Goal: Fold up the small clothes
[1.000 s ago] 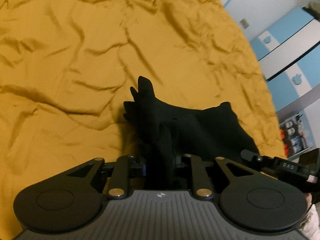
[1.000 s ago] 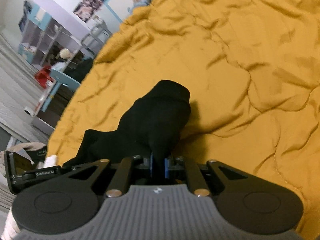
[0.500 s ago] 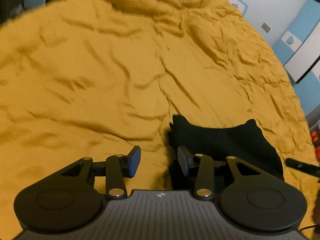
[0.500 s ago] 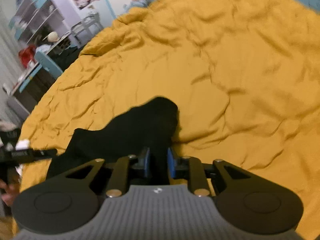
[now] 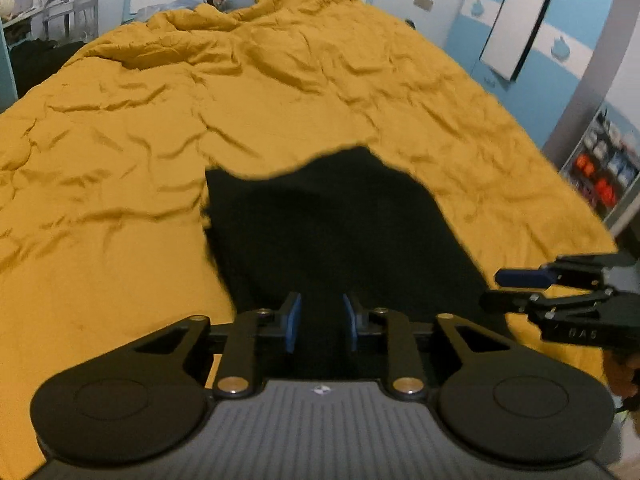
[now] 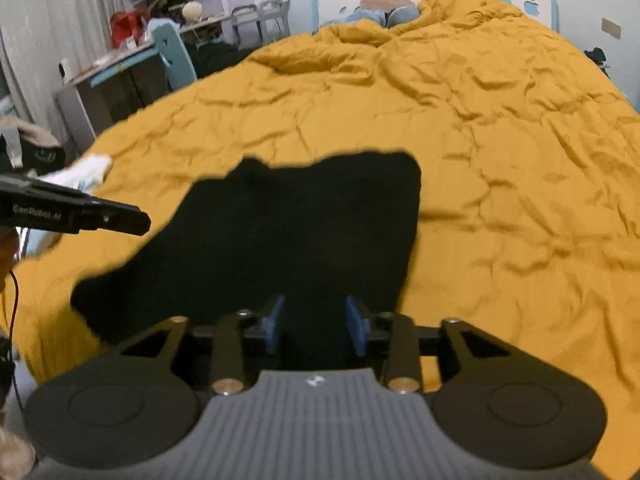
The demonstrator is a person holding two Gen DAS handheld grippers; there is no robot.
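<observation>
Both hand-held grippers released garment (image 5: 332, 232); "GenRobot.AI" label.

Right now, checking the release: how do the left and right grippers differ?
The left gripper shows a narrower gap between its pads than the right gripper. The left sits nearer the black garment's left edge, the right nearer its right edge. Both are open, holding nothing.
</observation>
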